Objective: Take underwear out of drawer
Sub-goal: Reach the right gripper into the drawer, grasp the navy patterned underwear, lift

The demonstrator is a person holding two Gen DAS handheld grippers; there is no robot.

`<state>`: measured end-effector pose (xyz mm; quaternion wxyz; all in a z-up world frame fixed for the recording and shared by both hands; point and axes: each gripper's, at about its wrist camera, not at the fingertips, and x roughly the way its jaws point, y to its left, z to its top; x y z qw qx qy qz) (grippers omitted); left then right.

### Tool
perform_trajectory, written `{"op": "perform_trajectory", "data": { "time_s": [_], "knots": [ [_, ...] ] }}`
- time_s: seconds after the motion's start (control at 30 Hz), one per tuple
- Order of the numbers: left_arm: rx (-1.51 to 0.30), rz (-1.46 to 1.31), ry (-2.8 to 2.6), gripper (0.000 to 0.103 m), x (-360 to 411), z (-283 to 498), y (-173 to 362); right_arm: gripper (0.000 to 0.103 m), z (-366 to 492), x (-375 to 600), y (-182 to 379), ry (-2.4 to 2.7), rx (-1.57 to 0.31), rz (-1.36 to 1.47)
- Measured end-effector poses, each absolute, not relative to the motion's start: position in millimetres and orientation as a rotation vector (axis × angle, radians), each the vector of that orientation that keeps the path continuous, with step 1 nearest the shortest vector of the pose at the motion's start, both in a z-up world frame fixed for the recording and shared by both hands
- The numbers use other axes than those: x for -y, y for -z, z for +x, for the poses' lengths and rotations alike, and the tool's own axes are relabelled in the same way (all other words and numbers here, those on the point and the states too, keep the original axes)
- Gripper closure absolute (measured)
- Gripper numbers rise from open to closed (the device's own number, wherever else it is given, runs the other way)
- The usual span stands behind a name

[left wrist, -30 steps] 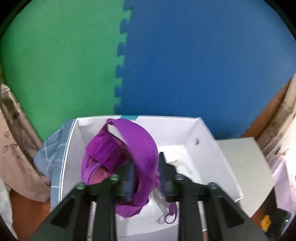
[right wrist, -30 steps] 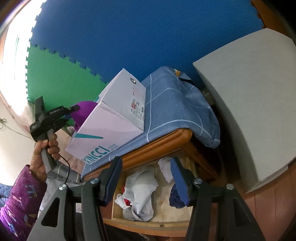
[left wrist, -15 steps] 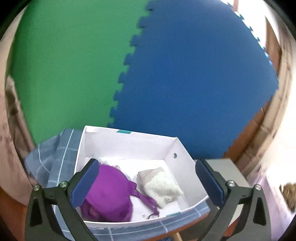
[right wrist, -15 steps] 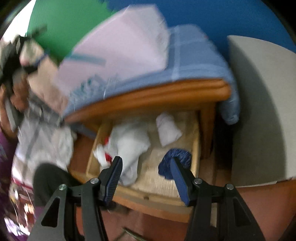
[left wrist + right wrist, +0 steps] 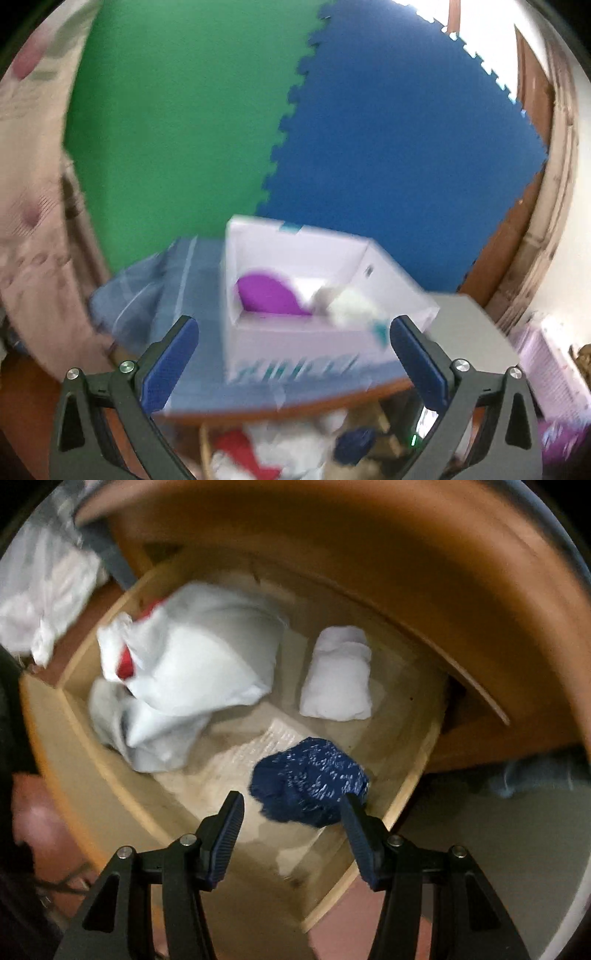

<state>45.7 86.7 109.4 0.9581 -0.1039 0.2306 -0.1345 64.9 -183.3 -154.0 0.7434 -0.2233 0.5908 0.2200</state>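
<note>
A: Right gripper (image 5: 291, 808) points down into the open wooden drawer (image 5: 413, 775), jaws parted about halfway, nothing pinched. A dark blue speckled bundle of underwear (image 5: 308, 781) sits just past the tips, against the right pad, knitted-looking and bunched.

B: And around it?

A: A crumpled white plastic bag (image 5: 192, 664) with red showing through fills the drawer's left side; a small folded white cloth (image 5: 338, 675) lies farther back, apart from the blue one. Pale paper lines the drawer floor.

B: The other side?

A: Left gripper (image 5: 291, 363) stands wide, empty. Beyond it, a white cardboard box (image 5: 295, 347) sits on a blue checked cloth (image 5: 159, 295), holding a purple garment (image 5: 269, 295) and a fluffy white piece (image 5: 351, 302). Green and blue foam mats behind, blurred.
</note>
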Motion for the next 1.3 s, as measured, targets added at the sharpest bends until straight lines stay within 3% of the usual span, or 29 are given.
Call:
{"op": "perform_trajectory", "data": {
  "time_s": [0.13, 0.3, 0.53, 0.67, 0.77, 1.07, 1.3],
  "knots": [
    [-0.536, -0.245, 0.24, 0.0, -105.7, 26.5, -63.8, 0.04, 71.8, 170.3, 175.2, -0.502, -1.296, -0.64],
    [-0.629, -0.303, 0.211, 0.0, -111.7, 33.1, -21.8, 0.037, 84.8, 164.4, 195.3, -0.493, -1.319, -0.701],
    [-0.666, -0.267, 0.258, 0.0, -98.8, 40.9, -14.3, 0.037, 89.7, 165.6, 225.2, -0.484, -1.396, -0.743],
    [-0.671, -0.247, 0.251, 0.0, -95.2, 43.5, -12.9, 0.068, 88.4, 168.4, 222.1, -0.512, -1.41, -0.69],
    [-0.681, -0.267, 0.241, 0.0, -98.2, 45.8, -11.4, 0.074, 84.9, 170.4, 214.7, -0.477, -1.367, -0.714],
    [-0.71, -0.342, 0.231, 0.0, -108.7, 49.4, -6.4, 0.075, 42.2, 197.1, 110.2, -0.641, -1.199, -0.495],
    [-0.708, -0.296, 0.241, 0.0, -99.3, 47.3, -7.8, 0.075, 4.0, 216.3, -5.1, -0.687, -0.989, -0.337]
  ]
}}
